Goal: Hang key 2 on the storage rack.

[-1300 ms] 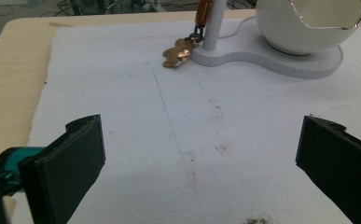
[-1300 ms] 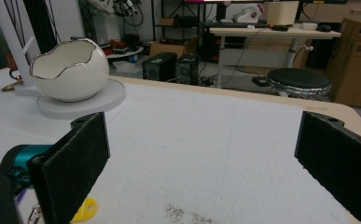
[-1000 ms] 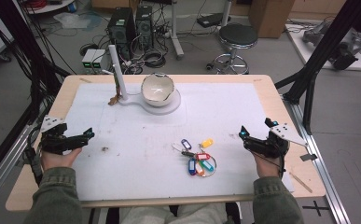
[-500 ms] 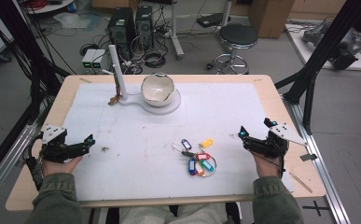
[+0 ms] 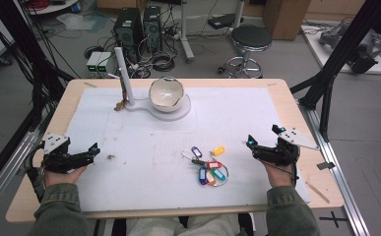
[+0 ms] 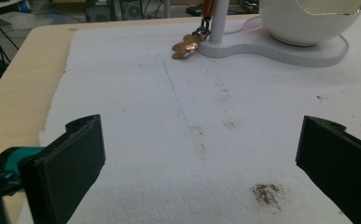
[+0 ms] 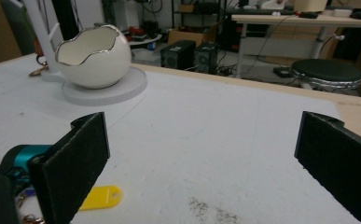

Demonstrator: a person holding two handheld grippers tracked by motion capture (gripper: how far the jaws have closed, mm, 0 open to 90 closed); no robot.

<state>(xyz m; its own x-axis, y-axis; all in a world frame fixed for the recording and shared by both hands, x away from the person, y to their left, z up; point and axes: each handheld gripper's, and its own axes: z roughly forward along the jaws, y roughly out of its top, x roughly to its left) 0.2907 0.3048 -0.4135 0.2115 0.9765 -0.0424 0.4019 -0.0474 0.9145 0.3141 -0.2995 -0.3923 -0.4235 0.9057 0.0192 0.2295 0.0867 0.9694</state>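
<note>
White foam sheeting (image 5: 143,147) covers most of the wooden table (image 5: 296,105), which takes up the middle of the high view. On the sheet toward 12 o'clock stands a white stand (image 5: 171,110) with a thin upright post (image 5: 121,73) at its left end and a cracked-egg-shaped bowl (image 5: 167,94) seated on its round base; a small brass-coloured piece (image 6: 187,45) lies against the foot of the post.

At 9 o'clock the left gripper (image 5: 93,150) rests in the person's hand on the sheet edge, its jaws spread wide with nothing between them, as the left gripper view confirms. At 3 o'clock the right gripper (image 5: 251,143) sits likewise, jaws wide apart and empty, pointing toward 9 o'clock.

Between the two, nearer the right gripper and around 5 o'clock of the sheet's centre, lies a bunch of coloured key tags (image 5: 208,167) on a ring, apart from both grippers. One yellow tag (image 7: 100,197) of it shows just beside the right gripper's left jaw.

A small dark smudge (image 5: 111,157) marks the sheet near the left gripper.
</note>
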